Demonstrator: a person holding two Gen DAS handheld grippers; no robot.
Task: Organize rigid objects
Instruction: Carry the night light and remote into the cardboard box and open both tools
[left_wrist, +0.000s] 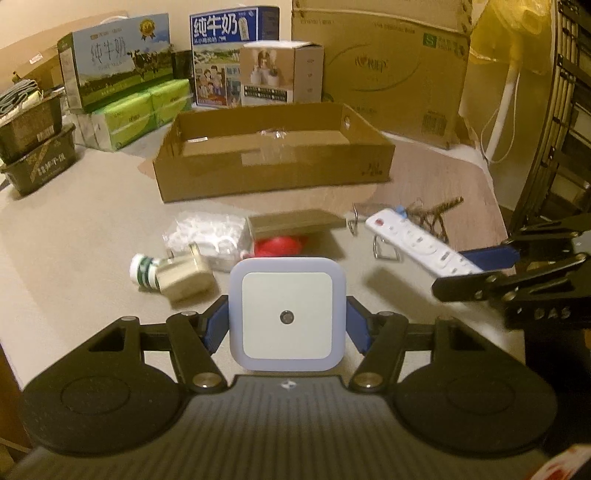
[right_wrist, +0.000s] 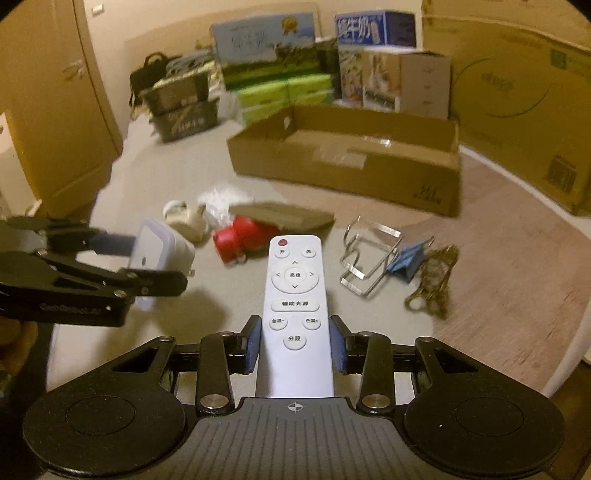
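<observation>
Both your grippers are loaded, with the cardboard tray (left_wrist: 273, 162) ahead.

Your left gripper (left_wrist: 287, 326) has its jaws clamped on the sides of the night light (left_wrist: 287, 314), held above the floor; it looks light, stiff and smooth-shelled, so keep the squeeze flat on its edges. Your right gripper (right_wrist: 295, 341) is clamped across the lower end of the remote (right_wrist: 295, 295), whose long front overhangs and may pivot; a hold nearer its middle would likely be steadier.

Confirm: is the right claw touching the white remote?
Touching. The right wrist view shows the right claw with both blue pads pressed against the sides of the white remote, which it holds off the floor.
</observation>
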